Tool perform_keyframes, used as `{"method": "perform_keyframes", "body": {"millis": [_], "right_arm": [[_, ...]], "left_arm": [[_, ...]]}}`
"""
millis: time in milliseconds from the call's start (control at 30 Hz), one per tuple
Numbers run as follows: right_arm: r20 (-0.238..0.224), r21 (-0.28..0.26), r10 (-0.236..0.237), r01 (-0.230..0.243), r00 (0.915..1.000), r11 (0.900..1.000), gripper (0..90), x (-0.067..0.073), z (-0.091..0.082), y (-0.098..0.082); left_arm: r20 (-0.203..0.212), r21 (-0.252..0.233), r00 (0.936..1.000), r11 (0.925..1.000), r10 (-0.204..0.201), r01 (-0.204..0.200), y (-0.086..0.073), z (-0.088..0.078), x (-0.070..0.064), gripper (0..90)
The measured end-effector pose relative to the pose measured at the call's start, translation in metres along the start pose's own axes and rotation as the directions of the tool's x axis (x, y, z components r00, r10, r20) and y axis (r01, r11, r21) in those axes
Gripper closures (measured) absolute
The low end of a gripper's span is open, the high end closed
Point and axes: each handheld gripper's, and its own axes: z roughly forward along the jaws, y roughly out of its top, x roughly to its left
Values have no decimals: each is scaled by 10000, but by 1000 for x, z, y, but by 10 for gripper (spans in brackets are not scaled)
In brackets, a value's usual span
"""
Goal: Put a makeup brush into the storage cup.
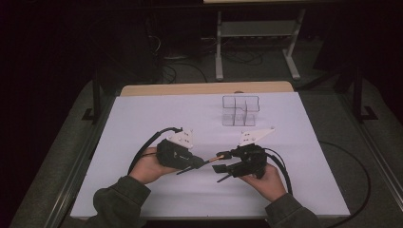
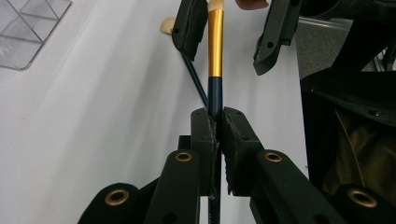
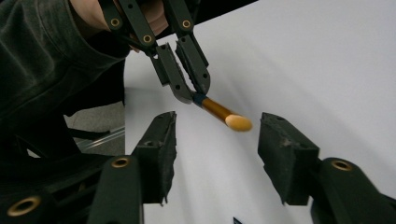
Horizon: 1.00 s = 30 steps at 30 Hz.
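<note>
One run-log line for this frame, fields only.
left gripper: shut on makeup brush | right gripper: open, jaws either side of brush tip, not touching | clear organizer: far side of table

Clear plastic compartment organiser (image 1: pixel 240 110) upright near far edge of white table sheet (image 1: pixel 142 118). Wooden table edge (image 1: pixel 190 88) beyond sheet. Grey metal frame (image 1: pixel 256 28), cables on floor (image 1: pixel 183 71) behind.
</note>
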Motion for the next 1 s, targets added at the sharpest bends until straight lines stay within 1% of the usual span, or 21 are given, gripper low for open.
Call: {"method": "perform_keyframes", "body": {"millis": [100,233,267,400,500,667,867,1000], "right_arm": [[-89,35,21,-20,10000,10000,520,0,0,1],[-179,50,12,-11,9998,10000,547,0,1,1],[-229,95,40,-37,9997,9999,568,0,2,1],[-323,138,24,-20,9995,9999,590,0,4,2],[-485,135,123,-116,9987,9998,619,0,5,2],[-582,141,132,-124,9982,9998,665,0,5,2],[-793,83,356,-350,9962,9994,721,-2,4,1],[-845,54,337,-334,9959,9994,740,-2,4,2]], "left_arm": [[1,6,10000,10000,73,-73,0,1,-1,835],[31,21,9999,9999,122,-122,1,1,-1,835],[37,27,9999,9999,128,-129,1,1,-1,835],[61,-2,10000,10000,77,-77,2,2,-2,835],[148,-30,9997,9998,182,-182,2,3,-3,835],[154,37,9997,9998,189,-189,3,5,-4,835],[191,79,9995,9997,239,-241,3,6,-4,835],[239,151,9993,9995,281,-285,4,8,-5,835]]}}
